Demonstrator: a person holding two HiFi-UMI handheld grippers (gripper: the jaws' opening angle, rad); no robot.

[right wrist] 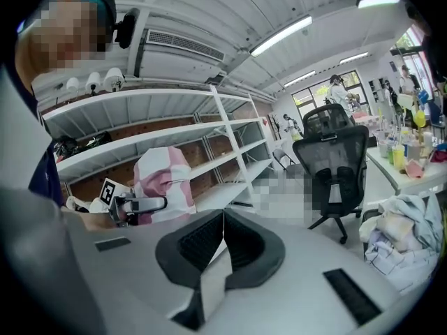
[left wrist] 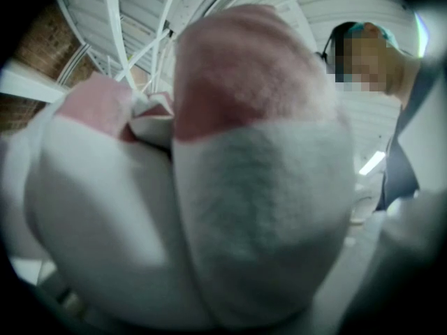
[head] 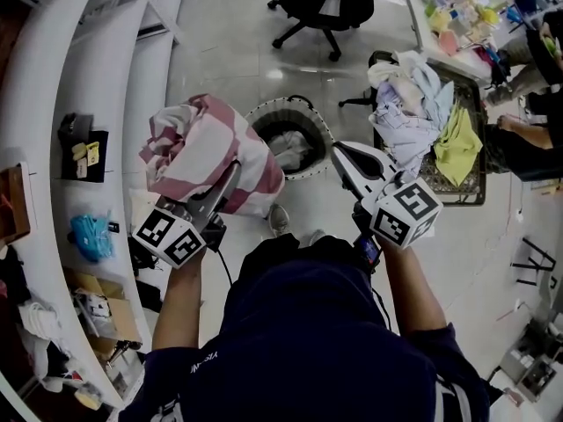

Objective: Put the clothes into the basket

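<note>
Left gripper (head: 230, 176) is closed on a pink-and-white striped cloth (head: 207, 148), with the jaws buried in the fabric. In the left gripper view the cloth fills almost the whole picture, so the jaws themselves do not show there. The cloth hangs as a loose bundle in the air, above the floor (head: 237, 51) and beside the white shelves.

The basket (head: 299, 105) is the round one that stands on the floor, and one light garment (head: 290, 152) lies already inside it. In the head view it is just to the right of the bundle and a little further from the person. The right edge of the cloth overlaps the left rim of the basket. The basket also lies lower than the gripper, so I judge that the bundle must go to the right until it is over the opening. Only after that should the jaws open.

The right gripper (right wrist: 223, 212) is on the other side of the basket. Its jaws are together and nothing is between them. The basket is therefore between the two grippers, but only the left one carries something, so this move belongs to it. More clothes wait in a pile (head: 409, 104) further to the right.
</note>
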